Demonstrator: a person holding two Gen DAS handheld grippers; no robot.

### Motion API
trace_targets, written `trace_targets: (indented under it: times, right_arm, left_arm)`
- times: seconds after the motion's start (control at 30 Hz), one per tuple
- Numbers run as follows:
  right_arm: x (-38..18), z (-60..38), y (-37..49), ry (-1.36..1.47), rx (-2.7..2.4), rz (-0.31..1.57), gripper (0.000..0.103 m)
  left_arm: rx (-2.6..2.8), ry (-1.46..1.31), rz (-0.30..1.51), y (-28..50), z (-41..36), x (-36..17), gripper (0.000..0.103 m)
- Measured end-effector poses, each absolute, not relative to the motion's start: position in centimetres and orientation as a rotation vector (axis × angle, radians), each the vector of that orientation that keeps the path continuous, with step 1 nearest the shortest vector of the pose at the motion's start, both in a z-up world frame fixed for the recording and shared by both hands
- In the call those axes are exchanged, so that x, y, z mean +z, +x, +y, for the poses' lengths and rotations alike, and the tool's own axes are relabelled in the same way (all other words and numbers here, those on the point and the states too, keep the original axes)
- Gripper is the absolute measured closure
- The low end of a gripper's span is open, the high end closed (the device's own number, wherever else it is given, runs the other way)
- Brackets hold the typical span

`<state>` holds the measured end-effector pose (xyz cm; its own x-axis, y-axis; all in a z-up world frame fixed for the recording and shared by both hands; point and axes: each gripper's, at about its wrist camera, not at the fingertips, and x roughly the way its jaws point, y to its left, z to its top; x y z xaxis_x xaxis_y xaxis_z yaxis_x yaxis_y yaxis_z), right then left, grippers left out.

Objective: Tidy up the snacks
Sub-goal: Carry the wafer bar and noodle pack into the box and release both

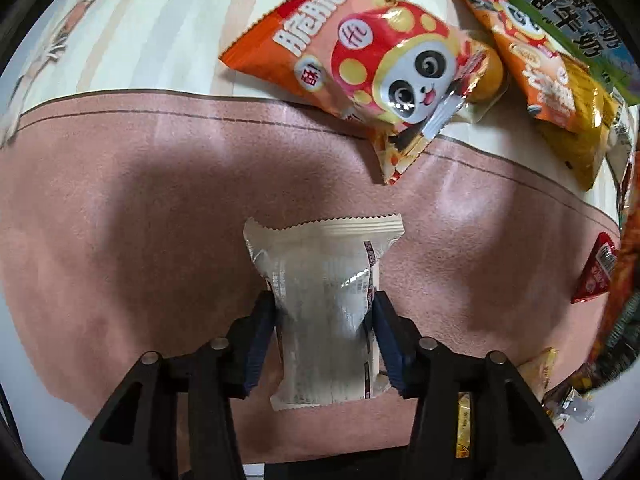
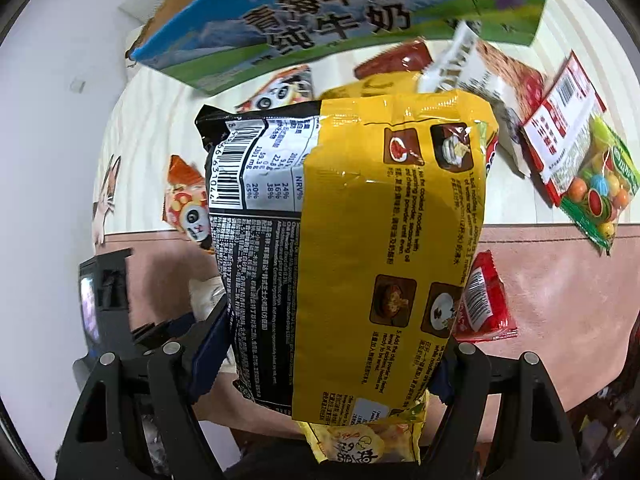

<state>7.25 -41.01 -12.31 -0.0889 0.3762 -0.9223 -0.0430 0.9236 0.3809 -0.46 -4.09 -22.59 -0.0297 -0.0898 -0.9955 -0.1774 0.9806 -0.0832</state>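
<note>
Two tools are each closed on a packet above a bench spread with a pink and cream-striped cloth (image 1: 120, 200). Taking that cloth as the landmark, the biggest thing is the blue and green milk carton box (image 2: 340, 20), standing at the cloth's far edge on the striped part. Next in size is the yellow and black noodle packet (image 2: 360, 240), lifted clear above the pink part and clamped between the fingers of the right tool (image 2: 320, 360), whose jaws stand wide around the packet's lower sides. An orange panda snack bag (image 1: 360, 60) lies on the striped part, its lower corner reaching over the seam onto the pink. Just to its right on the stripes lies a second orange and yellow bag (image 1: 552, 88). A clear bag of coloured candy balls (image 2: 592, 188) lies at the right of the striped part, near the seam. The white wrapped snack (image 1: 324, 304) is held over the pink area by the left tool (image 1: 324, 312), whose blue pads press in on its two sides, jaws narrow. A small red sachet (image 2: 484, 304) lies on the pink part, just right of the noodle packet.
</note>
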Motion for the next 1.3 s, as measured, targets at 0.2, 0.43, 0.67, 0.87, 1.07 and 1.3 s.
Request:
trace_targets:
  times: [0.2,0.43,0.67,0.87,1.07,1.3]
  right_arm:
    - [-11.6,-41.3,9.1,0.332,0.383,1.611,0.02]
    - [-4.9,-43.1,12.5,0.409,0.462,1.493,0.02]
    - [1.5,-45.9,21.2,0.394,0.452,1.339,0.02]
    - [-1.3,-46.8,30.9,0.307,0.354,1.367,0.02]
    - [-7.0,-45.9,37.5,0.199,0.296,1.472,0.02]
    - [-11.8,-44.3,41.2,0.13,0.277,1.564,0.02]
  left_arm:
    - [0.066,-0.278,1.484,1.0,-3.5,-16.9,0.061]
    - [-0.055,-0.288,1.247,4.7,-3.8,-3.6,0.061]
    - [-0.17,-0.203,1.126,18.5,-9.1,0.6,0.06]
    - [-0.18,-0.156,1.261,29.9,-11.0,-3.2,0.06]
    - [-0.178,-0.166,1.431,37.7,-11.8,-9.8,0.06]
    - [-0.158,-0.152,1.53,40.8,-12.5,-13.3,0.06]
